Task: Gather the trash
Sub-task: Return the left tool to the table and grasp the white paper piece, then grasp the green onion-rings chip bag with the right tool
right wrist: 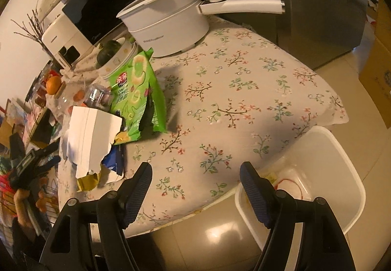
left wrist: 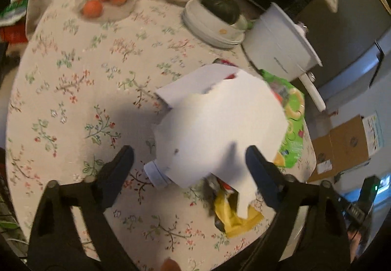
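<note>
A pile of trash lies on the floral tablecloth: a torn white carton on top, a white bottle cap end under it, a yellow wrapper and a green snack bag. My left gripper is open, its fingers straddling the carton's near end just above the pile. In the right wrist view the carton, green bag and yellow wrapper sit at left. My right gripper is open and empty over the table's near edge, beside a white bin on the floor.
A white electric pot with a long handle, a stack of plates with a dark squash, a glass jar with oranges, a microwave and a white appliance stand at the back. Cardboard boxes sit on the floor.
</note>
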The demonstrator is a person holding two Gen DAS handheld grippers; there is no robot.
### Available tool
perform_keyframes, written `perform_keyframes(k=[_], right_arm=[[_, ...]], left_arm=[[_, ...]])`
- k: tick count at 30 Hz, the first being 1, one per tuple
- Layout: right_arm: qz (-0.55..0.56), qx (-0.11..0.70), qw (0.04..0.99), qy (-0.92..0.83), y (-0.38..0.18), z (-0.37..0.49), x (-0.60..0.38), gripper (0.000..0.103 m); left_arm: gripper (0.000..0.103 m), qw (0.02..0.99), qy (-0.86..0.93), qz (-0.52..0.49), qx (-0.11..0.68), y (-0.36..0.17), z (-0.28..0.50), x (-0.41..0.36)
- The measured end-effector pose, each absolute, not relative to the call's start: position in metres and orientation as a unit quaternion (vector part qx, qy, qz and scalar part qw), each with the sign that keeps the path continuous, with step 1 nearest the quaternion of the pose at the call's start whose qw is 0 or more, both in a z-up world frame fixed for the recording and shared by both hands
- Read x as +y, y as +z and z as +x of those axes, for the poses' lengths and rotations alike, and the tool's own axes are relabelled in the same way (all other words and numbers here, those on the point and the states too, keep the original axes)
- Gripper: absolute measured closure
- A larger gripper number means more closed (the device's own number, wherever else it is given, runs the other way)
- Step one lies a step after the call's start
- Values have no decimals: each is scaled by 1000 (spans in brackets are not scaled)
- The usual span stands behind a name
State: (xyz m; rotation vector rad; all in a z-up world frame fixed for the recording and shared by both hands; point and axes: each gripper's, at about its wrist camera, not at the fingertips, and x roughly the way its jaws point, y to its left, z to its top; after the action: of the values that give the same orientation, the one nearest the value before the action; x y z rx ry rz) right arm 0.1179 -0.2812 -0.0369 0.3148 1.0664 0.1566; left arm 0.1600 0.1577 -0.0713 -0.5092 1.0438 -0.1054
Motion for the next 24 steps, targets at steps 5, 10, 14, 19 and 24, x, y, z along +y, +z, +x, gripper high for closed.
perform_keyframes(k=[5, 10, 14, 19, 24], right_arm=[[143, 511, 845, 73, -41, 118, -277, 27], [139, 514, 843, 74, -44, 122, -273, 27], [136, 517, 842, 76, -46, 123, -267, 27], [130, 518, 842, 78, -47, 124, -262, 27], [130, 518, 842, 78, -47, 125, -260, 27]], left_arm=[[35, 815, -69, -307, 487, -85, 165, 164], [69, 812, -85, -328, 475, -81, 164, 163], [95, 813, -99, -329, 470, -74, 162, 163], [98, 824, -125, -324, 448, -54, 159, 156], [100, 837, -145, -322, 419, -28, 151, 146]])
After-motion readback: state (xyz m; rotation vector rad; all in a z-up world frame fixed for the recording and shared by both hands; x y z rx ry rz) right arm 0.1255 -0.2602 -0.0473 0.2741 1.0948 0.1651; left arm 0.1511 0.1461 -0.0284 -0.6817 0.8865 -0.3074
